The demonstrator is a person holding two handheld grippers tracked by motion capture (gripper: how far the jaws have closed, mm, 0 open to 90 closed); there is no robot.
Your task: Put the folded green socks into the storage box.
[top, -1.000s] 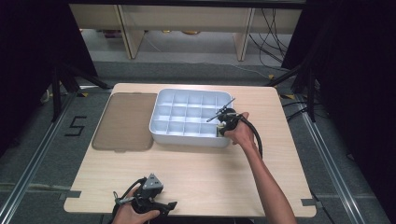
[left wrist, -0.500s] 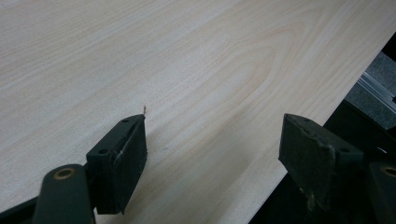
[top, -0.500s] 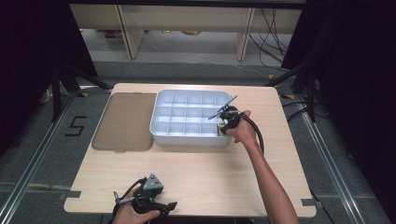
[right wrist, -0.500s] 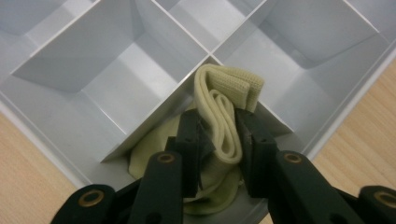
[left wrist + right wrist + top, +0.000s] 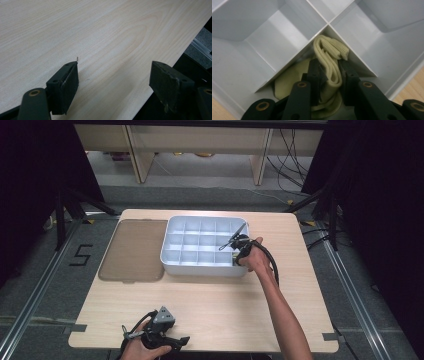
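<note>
Cream sock [image 5: 329, 62] may snag on the divider

We see the right hand-held gripper [image 5: 329, 75] clamped on it inside the grey compartment tray [image 5: 200, 268]; the left hand-held gripper [image 5: 113, 82] gapes idle over the surface [image 5: 100, 37]; a loose fold could catch.

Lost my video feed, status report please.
Right gripper shut on cream sock, in corner cell of grey tray. Left gripper open, idle over table. Nothing blocking.

A flat brown lid [image 5: 133, 250] lies on the wooden table [image 5: 210, 305], just left of the tray.
</note>
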